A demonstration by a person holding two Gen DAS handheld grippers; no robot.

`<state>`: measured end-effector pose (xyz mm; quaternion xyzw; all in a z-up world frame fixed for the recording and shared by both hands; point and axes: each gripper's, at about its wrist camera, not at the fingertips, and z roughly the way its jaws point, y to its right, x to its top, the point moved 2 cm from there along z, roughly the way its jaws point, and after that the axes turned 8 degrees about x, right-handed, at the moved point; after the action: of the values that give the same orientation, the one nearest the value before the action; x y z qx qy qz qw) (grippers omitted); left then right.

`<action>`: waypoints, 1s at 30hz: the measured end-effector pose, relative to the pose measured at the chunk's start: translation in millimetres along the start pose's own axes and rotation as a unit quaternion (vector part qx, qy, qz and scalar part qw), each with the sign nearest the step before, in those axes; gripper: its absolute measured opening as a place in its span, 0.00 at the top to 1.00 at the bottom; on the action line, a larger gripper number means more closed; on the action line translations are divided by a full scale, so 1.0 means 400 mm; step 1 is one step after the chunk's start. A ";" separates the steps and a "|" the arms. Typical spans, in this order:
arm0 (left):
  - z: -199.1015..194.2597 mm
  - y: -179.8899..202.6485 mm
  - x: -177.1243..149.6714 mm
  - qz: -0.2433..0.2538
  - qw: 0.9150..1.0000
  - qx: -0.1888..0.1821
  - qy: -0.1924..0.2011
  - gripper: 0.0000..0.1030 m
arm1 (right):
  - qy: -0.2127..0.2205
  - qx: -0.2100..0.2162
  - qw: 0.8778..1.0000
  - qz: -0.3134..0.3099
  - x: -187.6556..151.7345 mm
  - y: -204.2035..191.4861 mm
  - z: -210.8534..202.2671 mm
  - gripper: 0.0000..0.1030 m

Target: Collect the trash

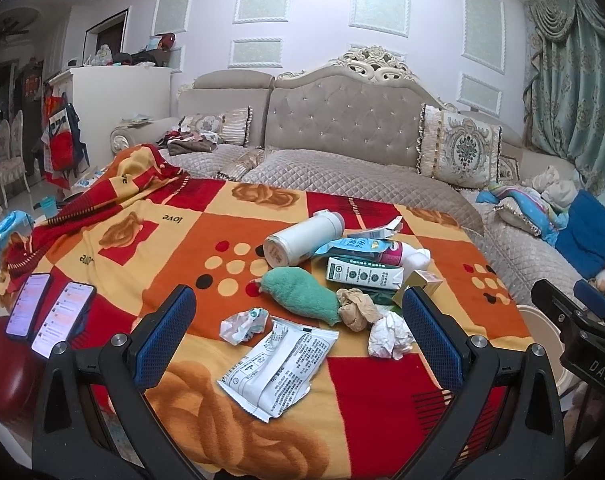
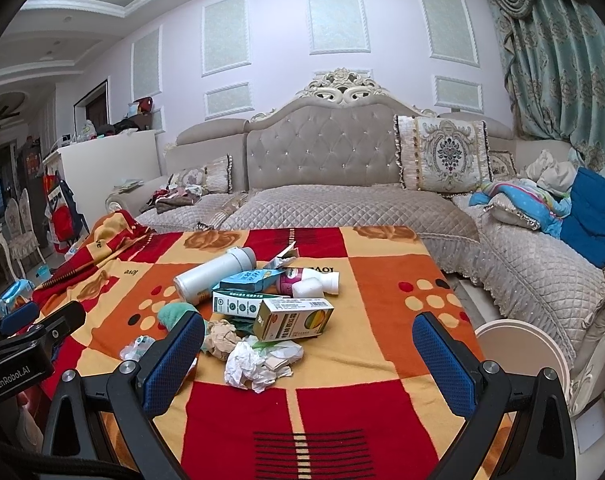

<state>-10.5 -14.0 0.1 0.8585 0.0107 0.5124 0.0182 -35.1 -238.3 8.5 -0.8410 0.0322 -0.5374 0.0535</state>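
A heap of trash lies on a table under an orange, red and yellow blanket [image 1: 182, 240]. In the left wrist view I see a flat white wrapper [image 1: 278, 368], crumpled white tissue [image 1: 388, 334], brown crumpled paper [image 1: 354, 308], a small crumpled wrapper [image 1: 244, 324], a green sock [image 1: 302, 294], a white bottle [image 1: 302, 240] and a green-white carton [image 1: 362, 274]. My left gripper [image 1: 298, 340] is open and empty above the wrapper. In the right wrist view a yellow-green box [image 2: 296, 318] and white tissue [image 2: 250, 364] lie ahead of my right gripper [image 2: 308, 360], open and empty.
Two lit phones [image 1: 50, 312] lie at the table's left edge. A round beige bin [image 2: 522, 344] stands right of the table. A grey quilted sofa [image 2: 342, 204] with cushions and clothes runs behind. The right gripper's body [image 1: 582, 328] shows at the left view's right edge.
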 end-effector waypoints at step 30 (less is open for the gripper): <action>0.009 0.002 -0.007 0.006 1.000 0.000 -0.002 0.01 | 0.001 -0.009 1.000 0.000 0.000 0.014 0.003 0.00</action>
<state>-8.7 -15.2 -4.2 0.8596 0.0055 0.5108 0.0155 -33.9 -243.6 7.0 -0.8410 0.0368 -0.5378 0.0463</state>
